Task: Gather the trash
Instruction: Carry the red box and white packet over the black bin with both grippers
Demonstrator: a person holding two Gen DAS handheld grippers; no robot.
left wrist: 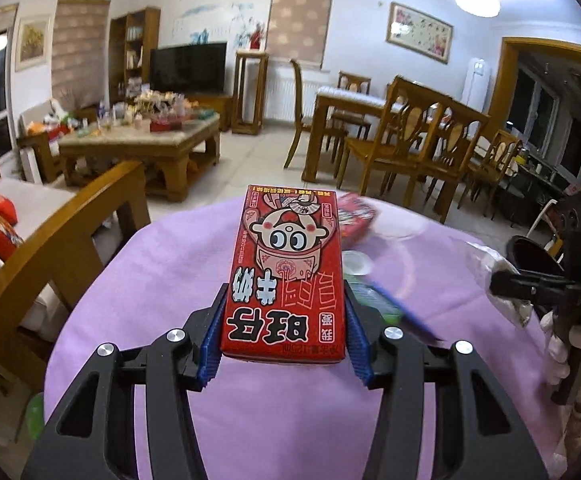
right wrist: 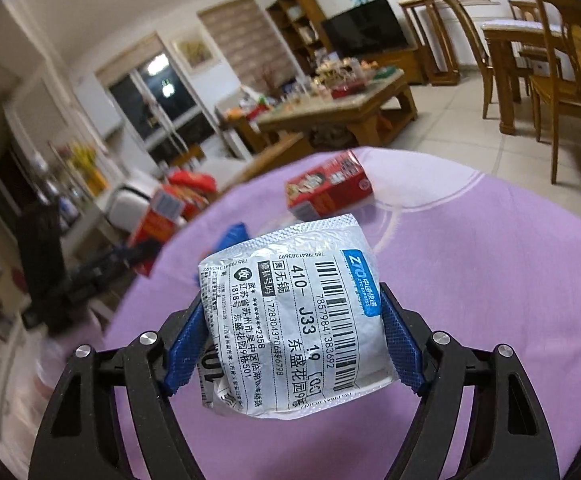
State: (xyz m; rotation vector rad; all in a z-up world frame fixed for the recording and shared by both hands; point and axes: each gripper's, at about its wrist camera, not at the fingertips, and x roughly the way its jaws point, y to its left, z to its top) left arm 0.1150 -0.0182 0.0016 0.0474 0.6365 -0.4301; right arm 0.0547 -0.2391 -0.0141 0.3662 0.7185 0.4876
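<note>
My left gripper (left wrist: 284, 300) is shut on a red milk carton (left wrist: 286, 264) with a cartoon face, its blue pads pressing both long sides, held above the purple tablecloth (left wrist: 162, 280). My right gripper (right wrist: 290, 300) is shut on a silvery courier bag (right wrist: 294, 320) with a printed shipping label, also lifted off the cloth. In the left wrist view the right gripper (left wrist: 506, 284) shows at the right edge with the crumpled bag (left wrist: 490, 264) in its tip and a gloved hand (left wrist: 570, 344) behind it. The right wrist view shows the left gripper (right wrist: 102, 264) blurred at the left with the carton (right wrist: 150, 232).
A red snack box (right wrist: 330, 188) lies at the far side of the round table. A white lid (left wrist: 356, 262) and a green and blue wrapper (left wrist: 382, 300) lie behind the carton. A black bin (left wrist: 530, 256) stands off the table's right edge, a wooden armchair (left wrist: 70, 232) on its left.
</note>
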